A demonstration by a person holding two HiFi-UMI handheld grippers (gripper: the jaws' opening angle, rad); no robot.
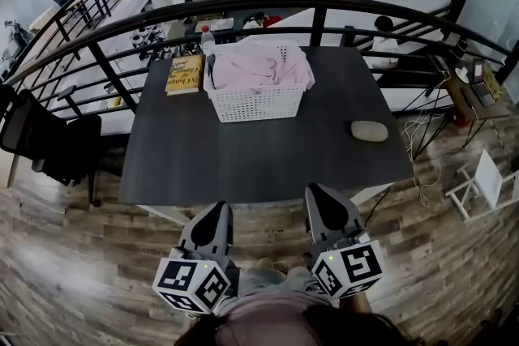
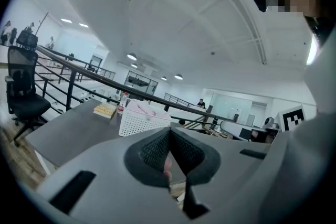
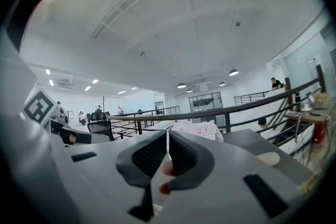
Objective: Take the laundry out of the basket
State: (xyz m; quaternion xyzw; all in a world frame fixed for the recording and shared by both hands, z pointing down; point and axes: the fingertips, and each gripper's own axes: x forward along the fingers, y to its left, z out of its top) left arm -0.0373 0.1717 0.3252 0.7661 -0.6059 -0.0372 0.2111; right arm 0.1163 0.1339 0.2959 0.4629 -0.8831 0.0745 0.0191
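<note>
Checker: task progress?
Recorder: none yet; pink laundry [image 1: 259, 65] all in basket [image 1: 258, 103], upper centre of head view, on table [image 1: 243, 162]
Checker: claws?
Recorder: left gripper [image 1: 217, 211] and right gripper [image 1: 319, 195] both closed, empty, bottom of frame, well apart from basket; every piece left to lift

Cameras: one head, two gripper-mounted.
Head view looks steeply down; gripper views low, upward-tilted; all share the distant basket [image 1: 258, 101].
</note>
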